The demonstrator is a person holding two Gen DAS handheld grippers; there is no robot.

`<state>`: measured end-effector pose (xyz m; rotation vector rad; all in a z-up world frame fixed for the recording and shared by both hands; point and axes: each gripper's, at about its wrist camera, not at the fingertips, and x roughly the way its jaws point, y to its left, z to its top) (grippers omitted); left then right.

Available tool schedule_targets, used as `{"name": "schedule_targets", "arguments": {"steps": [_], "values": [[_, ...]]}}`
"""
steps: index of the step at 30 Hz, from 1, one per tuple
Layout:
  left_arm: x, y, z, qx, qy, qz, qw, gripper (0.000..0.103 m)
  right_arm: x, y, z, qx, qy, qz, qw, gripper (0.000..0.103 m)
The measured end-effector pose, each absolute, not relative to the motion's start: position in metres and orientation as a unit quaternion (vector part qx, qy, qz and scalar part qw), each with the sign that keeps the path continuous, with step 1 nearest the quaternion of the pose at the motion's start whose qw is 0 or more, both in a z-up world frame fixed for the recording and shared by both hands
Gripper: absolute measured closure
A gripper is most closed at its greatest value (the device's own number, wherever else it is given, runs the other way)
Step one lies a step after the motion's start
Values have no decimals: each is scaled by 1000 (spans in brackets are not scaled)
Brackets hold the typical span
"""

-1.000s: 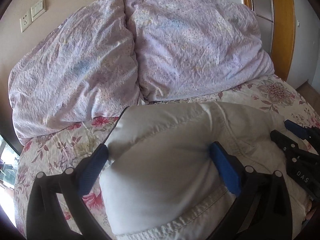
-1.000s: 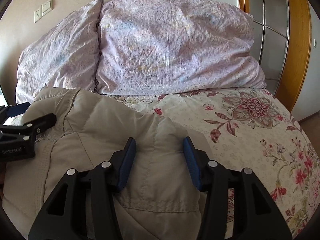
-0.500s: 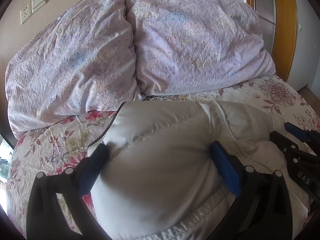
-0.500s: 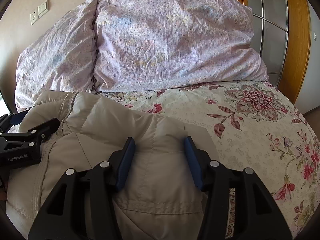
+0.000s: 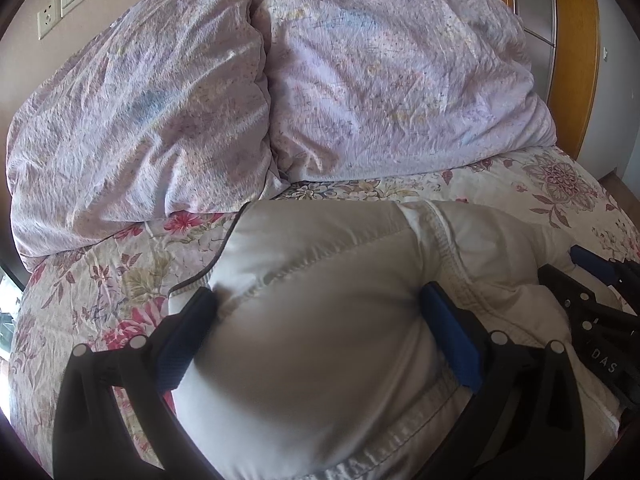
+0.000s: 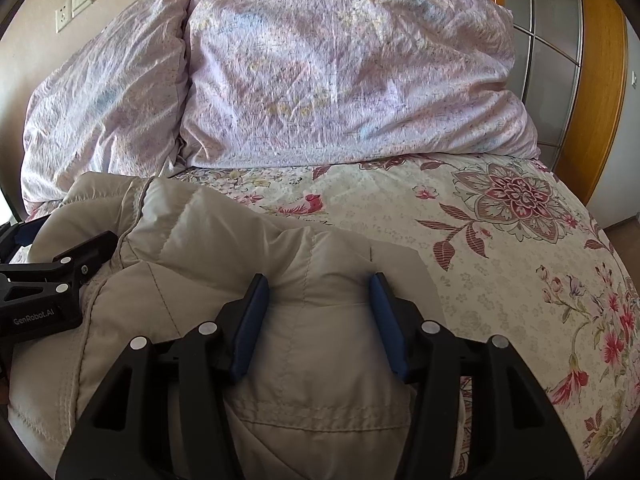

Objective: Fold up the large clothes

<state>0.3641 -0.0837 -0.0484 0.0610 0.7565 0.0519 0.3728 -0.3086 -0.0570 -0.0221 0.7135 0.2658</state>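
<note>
The padded jacket (image 5: 320, 340) lies bunched on the floral bedspread (image 5: 100, 280) at the near part of the bed, in front of two lilac pillows (image 6: 340, 72) propped against the wall. We see it pale beige, quilted, with stitched seams and a dark-piped edge on its left side. Our left gripper (image 5: 320, 312) has its blue pads set wide apart around a thick puffed bulge of the jacket, both pads pressing into the fabric, so we hold it there. Our right gripper (image 6: 318, 304) stands about half open, with a narrower fold of the same jacket between its blue pads; the pads (image 6: 250, 320) touch the fabric on both sides and dent it slightly. The two grippers are near each other, each visible at the edge of the other's view, both tilted down toward the bed
</note>
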Motion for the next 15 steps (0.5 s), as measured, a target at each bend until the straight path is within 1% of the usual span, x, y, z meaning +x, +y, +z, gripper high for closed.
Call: {"name": "schedule_targets", "arguments": {"steps": [3,7,11,12,15], "values": [[354,-78,-39,25,363,18,931,2,358,-319,-47,6,343,125,931,48],[315,-68,-22,-2,356,-15,934,3,319,-334,-35,24,335,146,931,48],[301,-83,-28,40,355,-13,934,2,316,-331,-48,11,360,147,921,46],[302,-84,-30,44,354,-9,934,2,318,-330,-52,15,365,147,919,44],[310,-84,-37,36,363,-3,931,2,324,-329,-61,22,372,151,916,42]]}}
